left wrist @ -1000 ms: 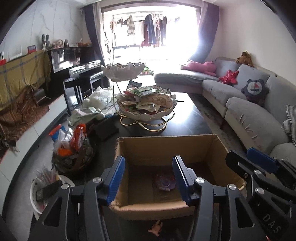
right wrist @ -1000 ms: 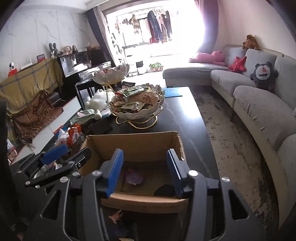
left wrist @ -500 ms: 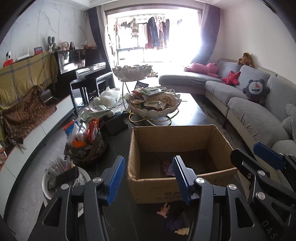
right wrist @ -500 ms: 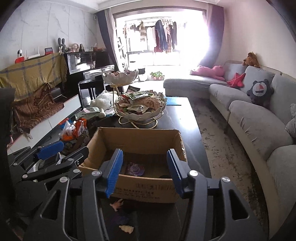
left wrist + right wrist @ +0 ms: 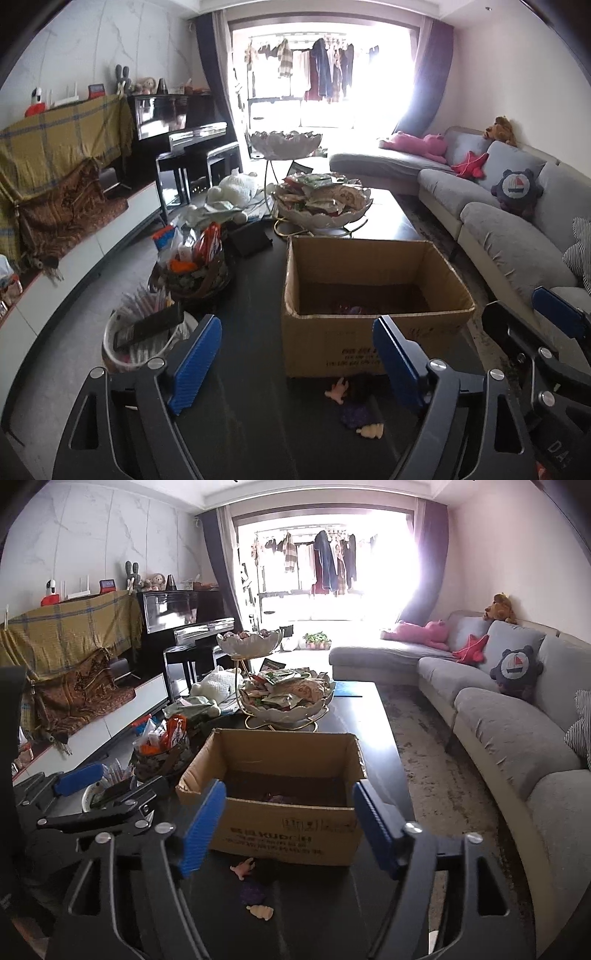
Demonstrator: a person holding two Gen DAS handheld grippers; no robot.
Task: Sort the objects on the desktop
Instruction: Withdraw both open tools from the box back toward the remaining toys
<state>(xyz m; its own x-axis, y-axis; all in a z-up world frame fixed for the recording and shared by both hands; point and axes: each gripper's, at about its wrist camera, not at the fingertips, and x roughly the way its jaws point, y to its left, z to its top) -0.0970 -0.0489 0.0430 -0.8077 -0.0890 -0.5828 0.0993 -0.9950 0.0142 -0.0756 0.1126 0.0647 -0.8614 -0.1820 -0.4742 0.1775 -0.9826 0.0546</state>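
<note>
A small doll (image 5: 255,886), judged light and soft-clothed and best pinched at its purple torso, is seen lying near the table's (image 5: 373,716) front edge before the cardboard box (image 5: 280,834), both the left gripper (image 5: 295,365) and the right gripper (image 5: 288,830) being held wide and empty.

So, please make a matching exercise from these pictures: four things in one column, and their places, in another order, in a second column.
Things:
1. doll
2. box
3. pink plush
4. snack bowl

Places:
a. on the sofa
b. on the table, beyond the box
c. lying on the table in front of the box
d. between the doll and the snack bowl

Pairs: 1-c, 2-d, 3-a, 4-b
</note>
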